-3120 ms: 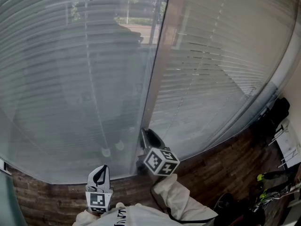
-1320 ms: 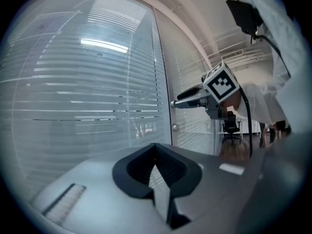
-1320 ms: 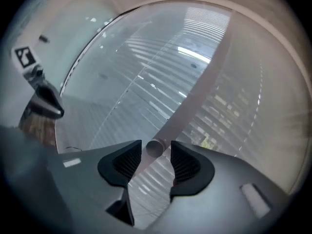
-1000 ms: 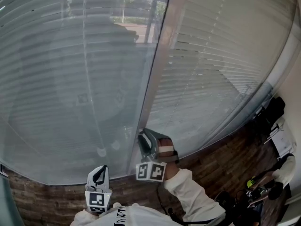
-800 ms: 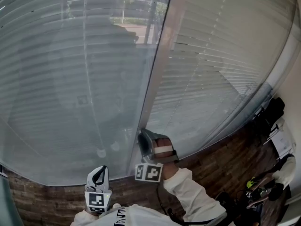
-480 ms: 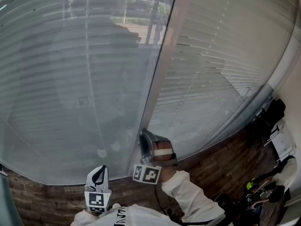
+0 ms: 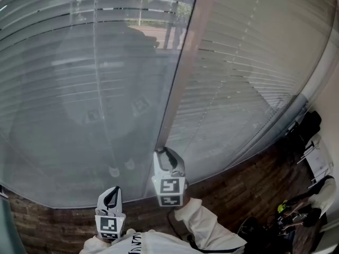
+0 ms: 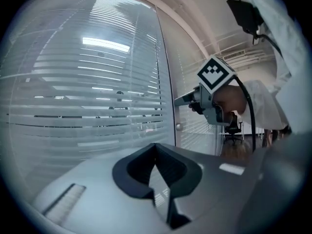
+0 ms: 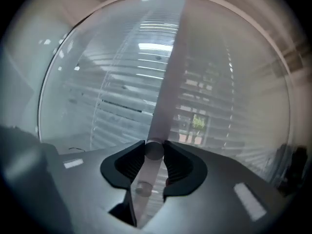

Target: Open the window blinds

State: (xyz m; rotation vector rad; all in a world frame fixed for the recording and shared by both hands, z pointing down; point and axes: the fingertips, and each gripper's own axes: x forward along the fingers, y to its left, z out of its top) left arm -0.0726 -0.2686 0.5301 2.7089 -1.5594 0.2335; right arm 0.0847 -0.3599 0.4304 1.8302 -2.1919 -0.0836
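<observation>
Overhead, head view: blinds (image 7: 79, 89) hang behind glass either side of the frame post (image 7: 183, 73), the left slats partly tilted; right gripper (image 7: 164, 153) meets the post low down; left gripper (image 7: 111, 193) hangs back. Left gripper view: its jaws are pressed together, empty. Right gripper view: jaws, just closing, pinch the small round knob (image 9: 154, 150); probably smooth and stiff to turn; grip it across its diameter.

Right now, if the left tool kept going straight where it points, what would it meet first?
Most likely the glass pane with the blinds behind it, left of the frame post. Nothing shows between it and the left tool; depth is unclear.
</observation>
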